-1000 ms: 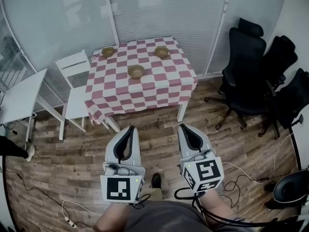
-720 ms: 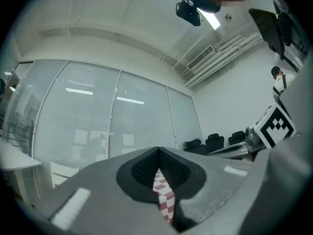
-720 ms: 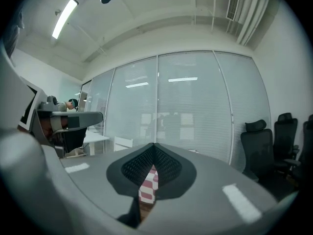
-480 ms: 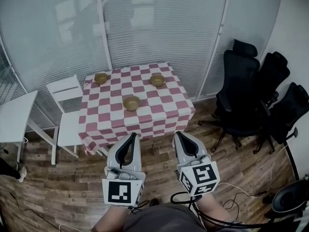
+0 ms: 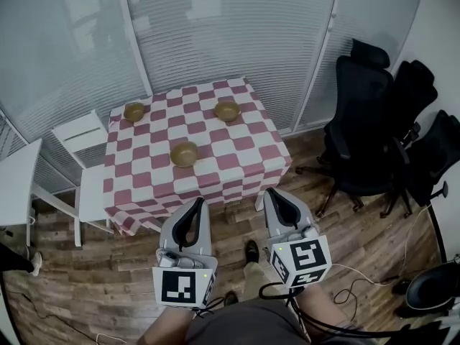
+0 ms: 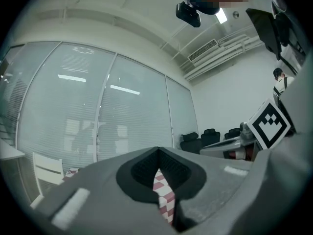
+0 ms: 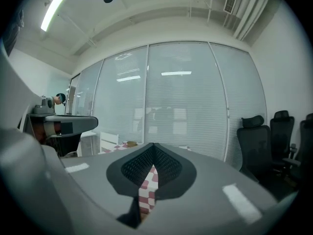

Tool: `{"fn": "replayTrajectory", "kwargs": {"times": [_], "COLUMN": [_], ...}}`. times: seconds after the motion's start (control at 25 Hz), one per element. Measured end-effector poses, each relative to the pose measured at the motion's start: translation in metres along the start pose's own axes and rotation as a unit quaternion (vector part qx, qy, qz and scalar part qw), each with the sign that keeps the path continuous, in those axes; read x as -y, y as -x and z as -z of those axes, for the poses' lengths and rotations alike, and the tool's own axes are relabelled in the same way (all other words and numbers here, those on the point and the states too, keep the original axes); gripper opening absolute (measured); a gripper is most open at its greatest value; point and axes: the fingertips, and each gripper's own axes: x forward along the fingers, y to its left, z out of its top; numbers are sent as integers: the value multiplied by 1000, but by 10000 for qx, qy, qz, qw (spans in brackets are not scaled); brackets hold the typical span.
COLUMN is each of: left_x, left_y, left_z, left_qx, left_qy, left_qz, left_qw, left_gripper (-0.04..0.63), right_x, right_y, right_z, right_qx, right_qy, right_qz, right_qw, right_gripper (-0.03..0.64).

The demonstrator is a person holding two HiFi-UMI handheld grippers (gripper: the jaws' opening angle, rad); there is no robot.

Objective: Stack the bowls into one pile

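Three tan bowls stand apart on a table with a red-and-white checked cloth (image 5: 237,160): one at the far left corner (image 5: 134,111), one at the far right (image 5: 227,111), one nearer the middle front (image 5: 184,153). Both grippers are held low over the wooden floor, short of the table's near edge. My left gripper (image 5: 195,204) is shut with nothing in it, and so is my right gripper (image 5: 276,195). In the left gripper view the left gripper's (image 6: 157,152) tips meet and only a strip of checked cloth (image 6: 161,190) shows below them. The right gripper (image 7: 153,146) looks the same in the right gripper view.
A white chair (image 5: 80,165) stands against the table's left side, and a white table (image 5: 16,175) lies further left. Black office chairs (image 5: 370,124) crowd the right. A glass wall with blinds (image 5: 215,27) runs behind the table. Cables (image 5: 359,275) lie on the floor at right.
The table and bowls have come nearer and shifted down and left in the head view. Both grippers stay shut and keep their place before the body.
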Motion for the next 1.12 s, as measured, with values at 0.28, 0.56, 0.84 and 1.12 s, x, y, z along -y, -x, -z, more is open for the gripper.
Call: {"fn": "replayTrajectory", "kwargs": {"times": [0.28, 0.56, 0.84, 1.12], "left_x": [-5, -10, -22, -57], "left_y": [-91, -177, -226, -248], "left_z": [15, 12, -10, -16], "left_qx": [-171, -283, -81, 63], "left_qy": [-43, -208, -424, -434], "left_qz": [-99, -307, -597, -972], "left_qw": [9998, 9989, 9973, 9943], "left_gripper": [0, 0, 1, 0], "right_x": [62, 117, 145, 147], "right_y": [-67, -140, -200, -248], "right_z": [8, -5, -33, -56], "right_qx": [-152, -113, 121, 268], "right_qy": [-197, -321, -217, -22], "right_qz": [-116, -423, -726, -884], "right_qw": [9996, 9985, 9971, 9957], "right_gripper": [28, 28, 28, 28]}}
